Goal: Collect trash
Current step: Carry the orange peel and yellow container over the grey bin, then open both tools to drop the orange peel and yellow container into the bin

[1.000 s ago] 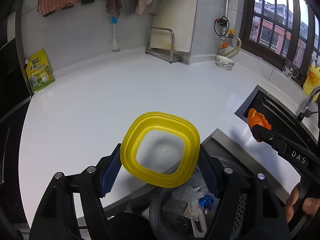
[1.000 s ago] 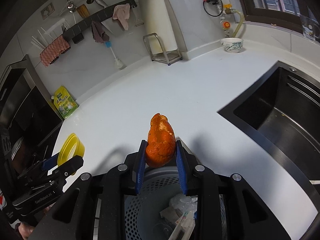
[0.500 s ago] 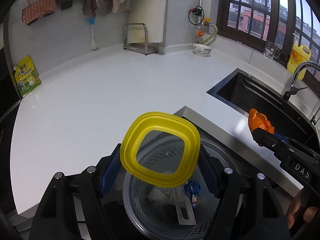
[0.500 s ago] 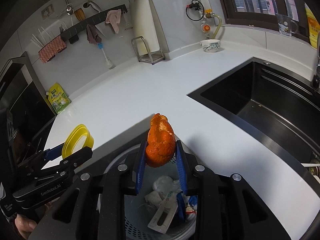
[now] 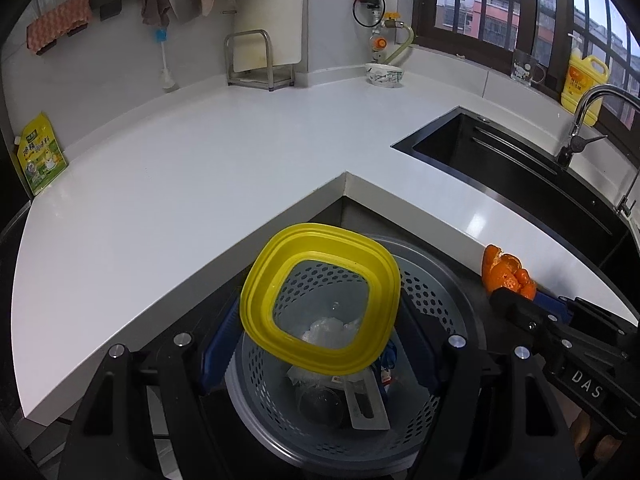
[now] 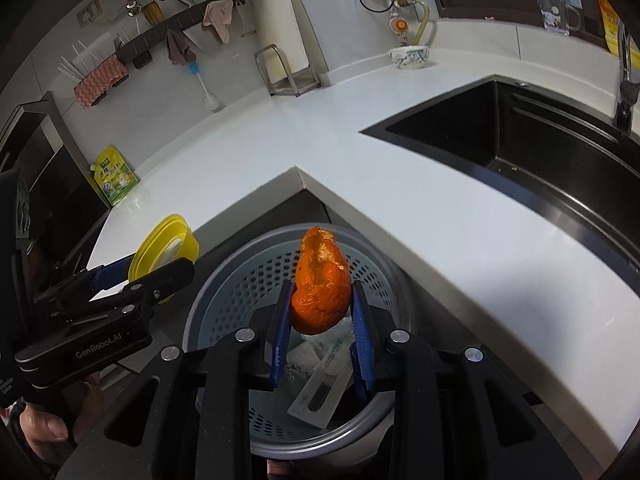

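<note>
My left gripper (image 5: 320, 336) is shut on a yellow-rimmed clear plastic lid (image 5: 260, 292) and holds it over the grey perforated trash bin (image 5: 448, 296). My right gripper (image 6: 320, 320) is shut on an orange peel (image 6: 320, 292) above the same bin (image 6: 224, 300). The bin holds crumpled plastic and a flat white packet (image 6: 316, 396). The peel (image 5: 506, 276) and the right gripper also show at the right of the left wrist view. The lid (image 6: 160, 244) and the left gripper show at the left of the right wrist view.
The bin stands below the inner corner of a white L-shaped counter (image 5: 200, 168). A black sink (image 5: 500, 160) with a tap (image 5: 580, 128) lies to the right. A small bowl (image 5: 384, 74), a steel rack (image 5: 256, 60) and a yellow pouch (image 5: 40, 156) stand along the back.
Both grippers have pulled back from the counter and come over the bin, still holding the lid and the peel. The bin's inside now shows fully.
</note>
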Demonstrator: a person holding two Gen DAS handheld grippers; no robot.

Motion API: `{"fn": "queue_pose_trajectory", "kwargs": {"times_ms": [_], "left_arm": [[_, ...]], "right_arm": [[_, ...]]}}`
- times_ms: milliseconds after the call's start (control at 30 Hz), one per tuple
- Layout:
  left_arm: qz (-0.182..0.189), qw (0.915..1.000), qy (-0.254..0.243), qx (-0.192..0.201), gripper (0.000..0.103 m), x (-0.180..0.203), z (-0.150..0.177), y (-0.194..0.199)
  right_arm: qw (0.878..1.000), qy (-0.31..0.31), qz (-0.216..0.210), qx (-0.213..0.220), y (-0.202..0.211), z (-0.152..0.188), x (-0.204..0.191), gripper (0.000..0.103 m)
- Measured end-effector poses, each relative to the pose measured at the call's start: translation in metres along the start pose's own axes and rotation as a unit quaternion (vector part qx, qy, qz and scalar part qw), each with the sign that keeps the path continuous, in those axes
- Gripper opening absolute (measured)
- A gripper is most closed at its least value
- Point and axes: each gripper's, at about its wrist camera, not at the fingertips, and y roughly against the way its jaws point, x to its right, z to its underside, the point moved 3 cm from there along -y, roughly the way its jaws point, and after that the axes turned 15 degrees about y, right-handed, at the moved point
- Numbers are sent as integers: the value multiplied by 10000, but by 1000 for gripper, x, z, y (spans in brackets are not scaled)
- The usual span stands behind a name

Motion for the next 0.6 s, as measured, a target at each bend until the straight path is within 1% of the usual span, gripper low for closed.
{"fn": "queue_pose_trajectory", "kwargs": {"times_ms": [67,367,600], "left_arm": [[1,10000,-5,-43,71,-1,4,-3],[-147,9997,26,-192,71,-12,15,-16],[-274,9992,70,-277,72,-16,19,-25]], "right_arm": [[9999,93,67,-62,-3,4,-2,28],[9993,125,37,-341,-20,18,-9,28],[9981,174,216,-559,-32,22,-11,28]]}}
